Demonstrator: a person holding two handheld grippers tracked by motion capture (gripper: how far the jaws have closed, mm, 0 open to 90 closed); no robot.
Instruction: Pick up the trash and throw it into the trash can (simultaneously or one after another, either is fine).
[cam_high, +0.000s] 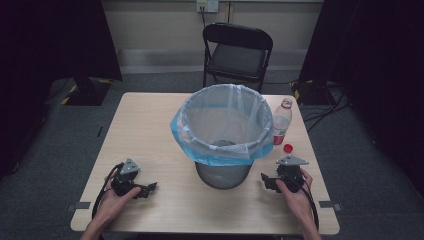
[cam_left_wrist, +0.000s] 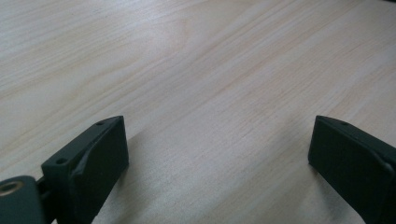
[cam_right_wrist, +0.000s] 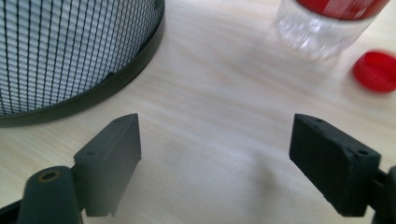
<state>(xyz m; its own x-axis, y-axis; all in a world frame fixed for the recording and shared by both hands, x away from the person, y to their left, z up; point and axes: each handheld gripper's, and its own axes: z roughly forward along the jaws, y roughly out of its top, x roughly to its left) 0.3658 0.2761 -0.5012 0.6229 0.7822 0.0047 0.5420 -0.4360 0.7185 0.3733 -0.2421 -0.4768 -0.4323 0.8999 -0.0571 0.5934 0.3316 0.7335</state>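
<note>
We look down on a pale wooden table with a mesh waste bin standing near its middle, lined with a blue plastic bag whose edge is folded out over the rim. We can see through the bag's opening down to the bottom, and we make out nothing lying inside it. In the right gripper view the bin's wire-mesh wall and dark base ring curve across the upper left.

Just to the right of the bin stands a clear plastic bottle with a red label, upright and uncapped; we cannot tell whether anything is in it. Its red cap lies on the table just near of the bottle, apart from it. The right gripper view shows the bottle's base and the cap at the upper right.

We hold the left gripper at the near left of the table, its jaws spread wide over bare wood, gripping nothing. The right gripper sits at the near right, beside the bin's base, with its jaws likewise spread and empty.

Beyond the far edge of the table a black folding chair stands on grey carpet.
</note>
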